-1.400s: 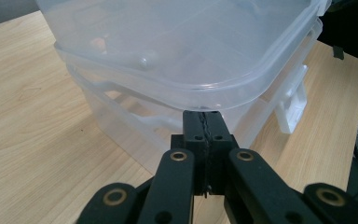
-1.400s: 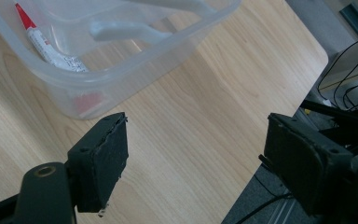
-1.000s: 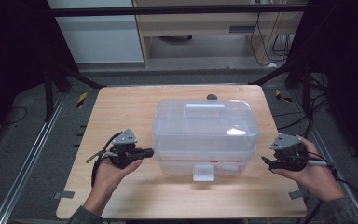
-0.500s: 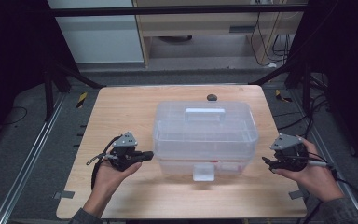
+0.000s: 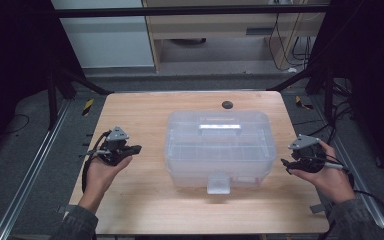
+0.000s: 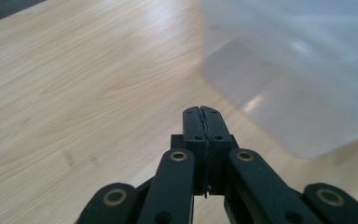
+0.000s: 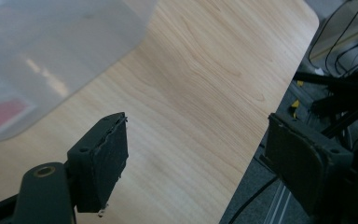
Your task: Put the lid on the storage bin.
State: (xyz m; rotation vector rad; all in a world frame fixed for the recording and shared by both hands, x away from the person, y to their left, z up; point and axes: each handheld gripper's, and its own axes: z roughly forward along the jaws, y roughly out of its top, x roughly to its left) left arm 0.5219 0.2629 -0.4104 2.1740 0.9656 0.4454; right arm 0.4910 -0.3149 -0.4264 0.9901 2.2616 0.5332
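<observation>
Here, a clear plastic box (image 5: 219,148) sits near the middle of the wooden table (image 5: 145,200), lid on, with a flat handle (image 5: 221,127) along the top and a latch tab (image 5: 218,183) hanging at its six o'clock side. A small dark round spot (image 5: 226,104) lies on the table at twelve o'clock from the box, near the far edge.

My left gripper (image 5: 136,149) rests in my left hand (image 5: 104,170) at nine o'clock from the box, apart from it, pointing toward its side. Its fingers are pressed flat together with nothing between them; in the left gripper view (image 6: 203,122) the two pads meet along a thin seam, and the frosted corner of the box (image 6: 298,79) stands at about two o'clock from the tips, near but not touching.

My right gripper (image 5: 286,165) sits in my right hand (image 5: 330,177) at three o'clock from the box, just beside its wall and not touching it. Its fingers stand apart and empty. In the right gripper view (image 7: 205,154) one pad (image 7: 105,158) is over the wood and the other (image 7: 303,158) hangs past the table's edge, with the box (image 7: 51,51) at ten o'clock and a reddish patch showing dimly through its wall.
</observation>
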